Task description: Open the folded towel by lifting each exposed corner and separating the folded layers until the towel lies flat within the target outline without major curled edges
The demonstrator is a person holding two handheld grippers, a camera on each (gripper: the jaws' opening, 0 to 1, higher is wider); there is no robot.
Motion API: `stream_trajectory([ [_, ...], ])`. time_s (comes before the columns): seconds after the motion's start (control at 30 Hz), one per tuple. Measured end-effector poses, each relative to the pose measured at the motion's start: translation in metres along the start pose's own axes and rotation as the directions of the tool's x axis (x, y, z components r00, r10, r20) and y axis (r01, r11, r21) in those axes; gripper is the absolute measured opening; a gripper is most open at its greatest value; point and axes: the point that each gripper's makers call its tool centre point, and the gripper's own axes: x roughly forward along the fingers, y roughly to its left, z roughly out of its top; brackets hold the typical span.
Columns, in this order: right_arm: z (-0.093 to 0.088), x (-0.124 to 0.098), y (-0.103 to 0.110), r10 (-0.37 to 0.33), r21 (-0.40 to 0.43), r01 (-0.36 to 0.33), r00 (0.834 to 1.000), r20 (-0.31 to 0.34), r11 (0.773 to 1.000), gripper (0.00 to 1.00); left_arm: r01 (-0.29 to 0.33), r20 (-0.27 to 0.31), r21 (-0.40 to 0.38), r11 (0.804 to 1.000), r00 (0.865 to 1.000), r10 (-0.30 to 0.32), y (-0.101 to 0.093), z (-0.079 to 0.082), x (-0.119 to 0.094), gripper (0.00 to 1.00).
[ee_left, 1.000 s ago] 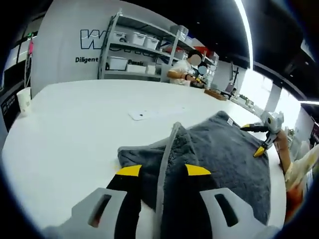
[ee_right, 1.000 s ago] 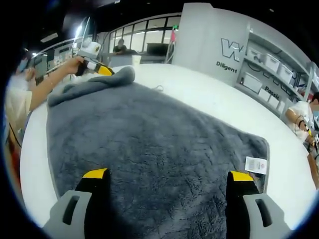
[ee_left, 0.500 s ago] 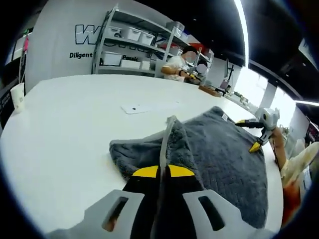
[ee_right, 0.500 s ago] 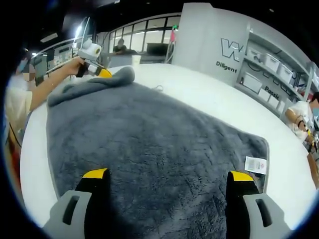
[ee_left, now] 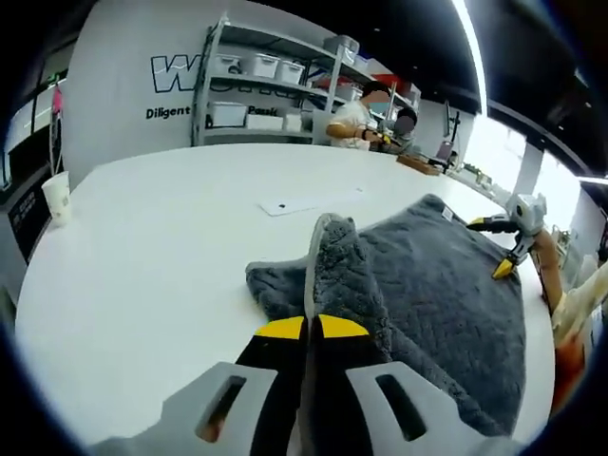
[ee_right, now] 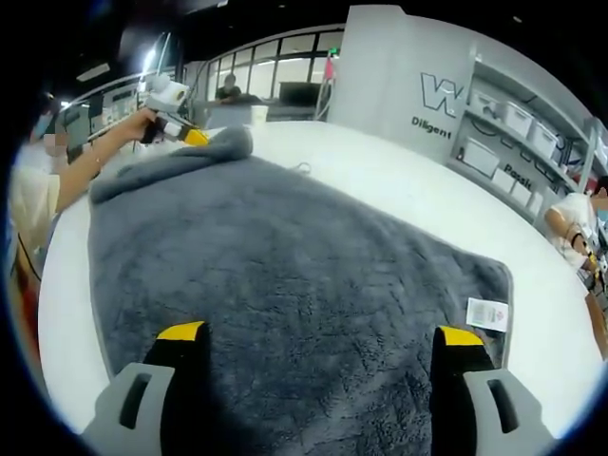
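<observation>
A dark grey towel [ee_left: 437,275] lies spread on a white table [ee_left: 161,237], with one corner folded over itself. My left gripper [ee_left: 312,329] is shut on that folded corner's pale hem and holds it up in a ridge. In the right gripper view the same towel [ee_right: 285,275] stretches away from me, a white label [ee_right: 487,314] at its right edge. My right gripper [ee_right: 323,334] hovers open over the towel's near part with nothing between its jaws. The left gripper [ee_right: 169,106] appears far off at the upper left, held by a hand, at the raised fold. The right gripper [ee_left: 508,237] appears at the towel's far edge.
A paper cup [ee_left: 58,197] stands at the table's left edge, and a thin pale outline with a small dark mark [ee_left: 294,203] lies on the table beyond the towel. Shelves with white bins [ee_left: 256,90] line the back wall. People sit at a far bench [ee_left: 366,119].
My left gripper closed on the towel's folded corner between one second and half a second ago, then lifted it slightly; that view shifted. The right gripper has stayed put and open.
</observation>
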Motion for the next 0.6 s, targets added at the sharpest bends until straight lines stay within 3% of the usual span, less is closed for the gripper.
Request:
stream_trajectory([
  [0.3,-0.001,0.000,0.000,0.001,0.002,-0.001,1.000,-0.001,1.000,0.97,-0.126,-0.014,0.026,0.992,0.992,0.126,0.036,-0.006,-0.027,0.03],
  [0.5,-0.001,-0.001,0.000,-0.006,-0.002,0.006,1.000,-0.001,1.000,0.98,-0.248,-0.046,0.071,0.966,0.967,0.252,0.069,-0.015,-0.050,0.03],
  [0.6,-0.001,-0.001,-0.001,-0.009,-0.004,0.009,1.000,-0.002,1.000,0.99,-0.281,-0.062,0.075,0.957,0.956,0.286,0.080,-0.020,-0.061,0.03],
])
